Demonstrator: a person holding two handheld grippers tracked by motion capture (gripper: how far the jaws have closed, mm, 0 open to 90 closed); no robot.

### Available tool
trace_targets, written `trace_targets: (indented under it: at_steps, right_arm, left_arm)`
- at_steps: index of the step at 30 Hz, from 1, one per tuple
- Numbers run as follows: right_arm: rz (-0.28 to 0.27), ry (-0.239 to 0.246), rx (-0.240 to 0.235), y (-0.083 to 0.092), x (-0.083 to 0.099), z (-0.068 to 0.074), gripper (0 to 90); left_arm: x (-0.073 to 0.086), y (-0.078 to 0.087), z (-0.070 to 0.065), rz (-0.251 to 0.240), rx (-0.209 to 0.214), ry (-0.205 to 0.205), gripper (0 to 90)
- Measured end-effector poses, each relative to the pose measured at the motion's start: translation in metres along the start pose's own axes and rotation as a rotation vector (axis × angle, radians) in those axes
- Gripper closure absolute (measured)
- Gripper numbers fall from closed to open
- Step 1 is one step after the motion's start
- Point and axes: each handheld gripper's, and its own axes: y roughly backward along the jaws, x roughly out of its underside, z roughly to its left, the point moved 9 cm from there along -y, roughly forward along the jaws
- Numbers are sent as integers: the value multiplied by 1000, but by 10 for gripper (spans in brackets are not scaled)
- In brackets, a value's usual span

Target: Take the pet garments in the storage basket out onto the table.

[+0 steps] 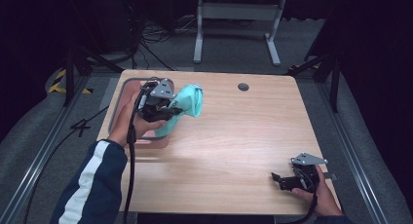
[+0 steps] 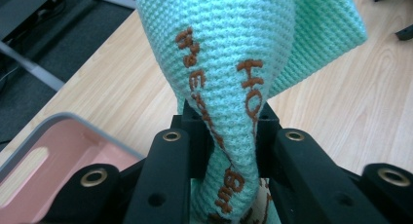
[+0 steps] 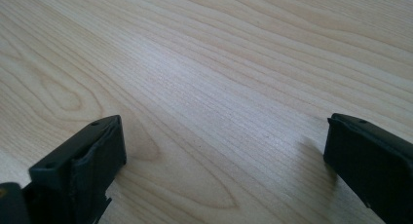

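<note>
Left gripper (image 1: 168, 112) has its jaws clamped on a mint-green waffle-knit cloth (image 2: 229, 53) with brown embroidered lettering (can't read the words). The cloth is bunched between the jaws, lifted off the surface, hanging near the table's (image 1: 234, 151) far-left corner, right beside the pink tray (image 2: 58, 156) with the grey rim. My read: pickup is done, cloth is out of or just above the tray, placement not done yet. Nothing is laid out on the wood so far.

Right gripper (image 1: 285, 181) sits low at the near-right corner, jaws spread wide, holding nothing, bare wood between them. Looks idle, well apart from the cloth.

Left to do, as I judge it: bring the cloth down onto open table, probably with the right gripper taking a second edge.
</note>
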Motion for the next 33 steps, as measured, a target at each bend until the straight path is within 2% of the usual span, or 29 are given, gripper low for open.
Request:
trace_targets:
  at_steps: [7, 17, 25, 33]
  right_arm:
    - [0, 0, 0, 0, 0, 0, 19]
    - [1, 0, -1, 0, 0, 0, 19]
    - [0, 2, -2, 0, 0, 0, 19]
    - [0, 5, -3, 0, 0, 0, 19]
  left_arm:
    - [-11, -13, -11, 3, 28, -25, 755]
    - [-25, -43, -35, 47, 82, -89, 755]
    - [-28, -69, -49, 89, 119, -110, 754]
    - [-21, -96, -58, 139, 152, -99, 753]
